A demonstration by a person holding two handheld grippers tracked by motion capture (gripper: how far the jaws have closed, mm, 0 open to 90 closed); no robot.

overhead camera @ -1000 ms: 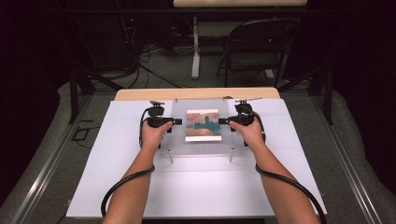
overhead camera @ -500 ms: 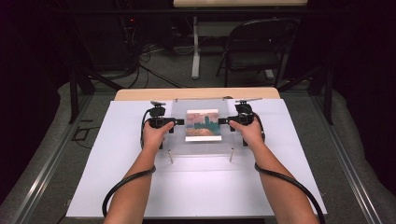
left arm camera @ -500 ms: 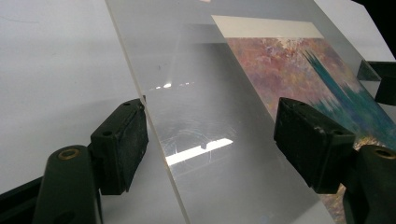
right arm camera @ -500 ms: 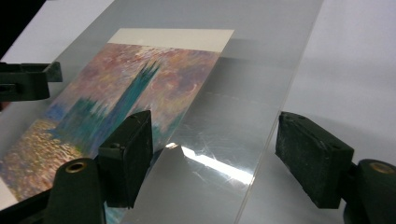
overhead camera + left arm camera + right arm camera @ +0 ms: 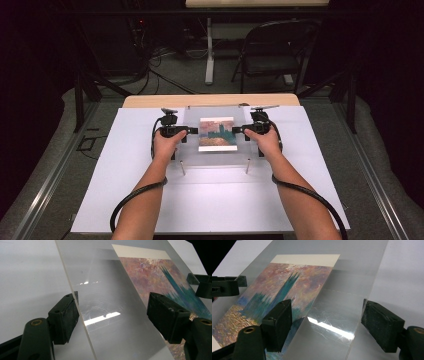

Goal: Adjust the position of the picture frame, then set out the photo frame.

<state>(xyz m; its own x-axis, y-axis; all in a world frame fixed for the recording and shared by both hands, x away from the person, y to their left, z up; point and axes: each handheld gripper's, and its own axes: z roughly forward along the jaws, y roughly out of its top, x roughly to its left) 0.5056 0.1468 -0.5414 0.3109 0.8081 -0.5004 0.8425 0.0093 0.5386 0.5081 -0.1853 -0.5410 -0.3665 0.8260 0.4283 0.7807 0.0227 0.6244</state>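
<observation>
A clear acrylic sheet (image 5: 192, 150) lies tilted on the white table top, over a painted print (image 5: 217, 134) of teal towers against a pink and orange sky. My left gripper (image 5: 192, 131) is at the sheet's left edge and my right gripper (image 5: 236, 131) at its right edge, jaws pointing inward. In the left gripper view my left gripper (image 5: 113, 312) stands open, jaws wide on either side of the sheet (image 5: 105, 297), with the print (image 5: 160, 277) beyond. In the right gripper view my right gripper (image 5: 328, 320) is open astride the sheet (image 5: 342, 305) beside the print (image 5: 294, 282).
A white board (image 5: 210, 200) covers the wooden table (image 5: 210, 100). Two thin metal pins (image 5: 183, 167) (image 5: 247, 166) stand at the sheet's near edge. A folding chair (image 5: 272, 55) and cables are on the floor behind. The opposite gripper (image 5: 200, 285) (image 5: 227, 287) appears in each gripper view.
Both grippers have crept very slightly inward along the sheet's edges. The sheet and print stay where they were.
</observation>
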